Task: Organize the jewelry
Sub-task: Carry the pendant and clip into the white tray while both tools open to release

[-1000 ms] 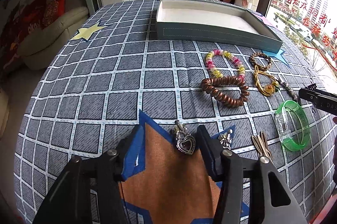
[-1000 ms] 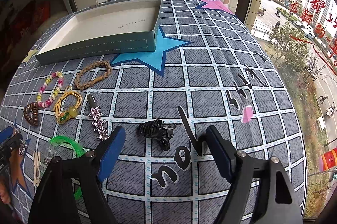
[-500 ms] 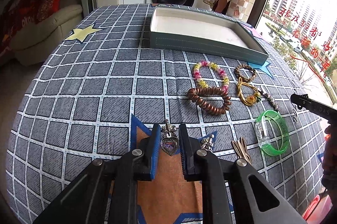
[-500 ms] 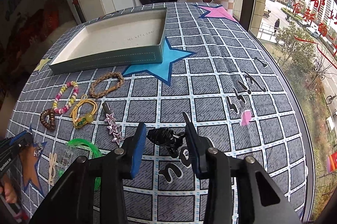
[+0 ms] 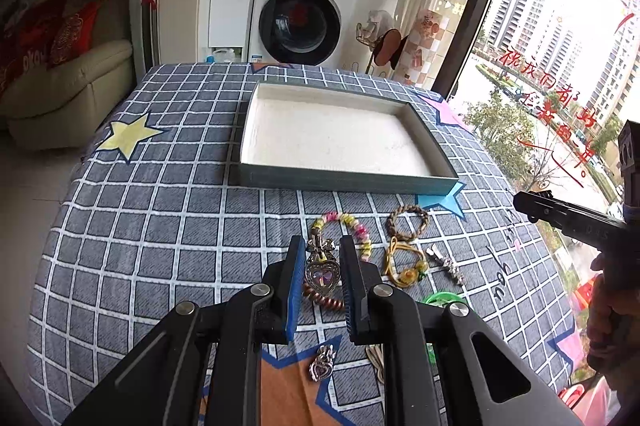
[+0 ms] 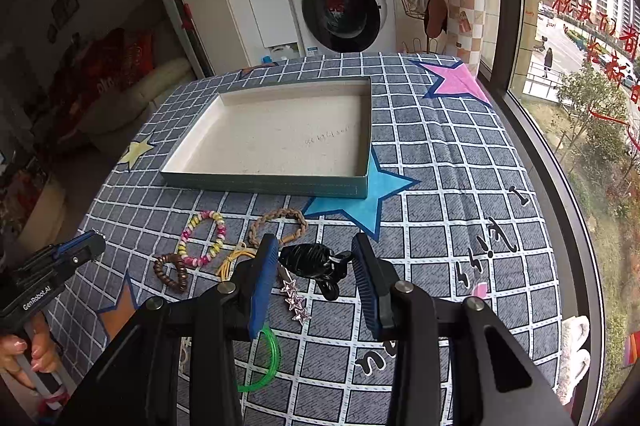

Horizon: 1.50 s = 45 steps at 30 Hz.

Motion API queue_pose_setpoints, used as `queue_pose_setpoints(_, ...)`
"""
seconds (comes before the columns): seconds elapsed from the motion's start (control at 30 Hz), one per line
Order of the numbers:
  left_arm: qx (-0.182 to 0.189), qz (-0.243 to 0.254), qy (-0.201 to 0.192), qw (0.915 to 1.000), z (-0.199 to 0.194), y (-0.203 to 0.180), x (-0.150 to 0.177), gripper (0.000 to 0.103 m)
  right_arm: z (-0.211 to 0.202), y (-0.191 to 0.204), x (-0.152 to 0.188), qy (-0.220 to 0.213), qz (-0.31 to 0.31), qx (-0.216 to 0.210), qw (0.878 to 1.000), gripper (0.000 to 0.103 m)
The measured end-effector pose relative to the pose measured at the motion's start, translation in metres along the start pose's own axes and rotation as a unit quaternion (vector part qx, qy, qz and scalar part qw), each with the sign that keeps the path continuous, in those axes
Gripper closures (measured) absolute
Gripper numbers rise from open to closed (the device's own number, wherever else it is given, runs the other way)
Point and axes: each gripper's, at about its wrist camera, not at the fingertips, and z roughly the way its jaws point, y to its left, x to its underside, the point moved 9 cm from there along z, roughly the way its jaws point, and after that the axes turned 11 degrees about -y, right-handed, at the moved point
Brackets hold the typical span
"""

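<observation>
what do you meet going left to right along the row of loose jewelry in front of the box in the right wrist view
brown coil bracelet → pastel bead bracelet → yellow cord tie → braided tan bracelet

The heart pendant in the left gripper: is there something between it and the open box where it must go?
Nothing visible blocks it. The heart pendant is held up in the left gripper, above the bracelets on the cloth. Only flat tablecloth and the low front wall of the box lie ahead, and the box's floor looks bare.

Right gripper (image 6: pixel 315 280) pinched black hair claw (image 6: pixel 314 263) above checked cloth (image 6: pixel 460 194). Tray (image 6: pixel 276 182) sat beyond. Star clip (image 6: pixel 295 298) lay below.
</observation>
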Motion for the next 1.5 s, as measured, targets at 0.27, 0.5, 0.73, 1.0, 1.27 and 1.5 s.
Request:
queue_pose_setpoints(0.27,0.003,0.031,-0.025,0.9992,0.026,-0.017,-0.051,0.073,0.019,0.006,-0.046,-0.007,-0.008,-0.013,1.000,0.062)
queue_pose_setpoints(0.5,-0.011,0.040,-0.011,0.9991,0.080,-0.012,-0.066,0.073,0.061,0.000,-0.066,0.013,0.013,-0.023,1.000,0.062)
queue_pose_setpoints(0.73,-0.033,0.045,0.010,0.9984,0.149,0.001,-0.070,0.073,0.117,-0.007,-0.068,0.044,0.026,-0.017,0.999,0.062)
queue_pose_setpoints(1.0,-0.071,0.059,0.036,0.9951,0.200,0.015,-0.059,0.073,0.175,-0.008,-0.051,0.075,0.036,-0.006,0.996,0.062)
queue_pose_setpoints(1.27,-0.097,0.070,0.044,0.9918,0.213,0.023,-0.050,0.073,0.199,-0.007,-0.036,0.081,0.017,0.023,0.996,0.062)
queue_pose_setpoints(1.5,-0.114,0.077,0.056,0.9889,0.222,0.028,-0.039,0.072,0.202,-0.003,-0.031,0.078,-0.015,0.040,0.996,0.061)
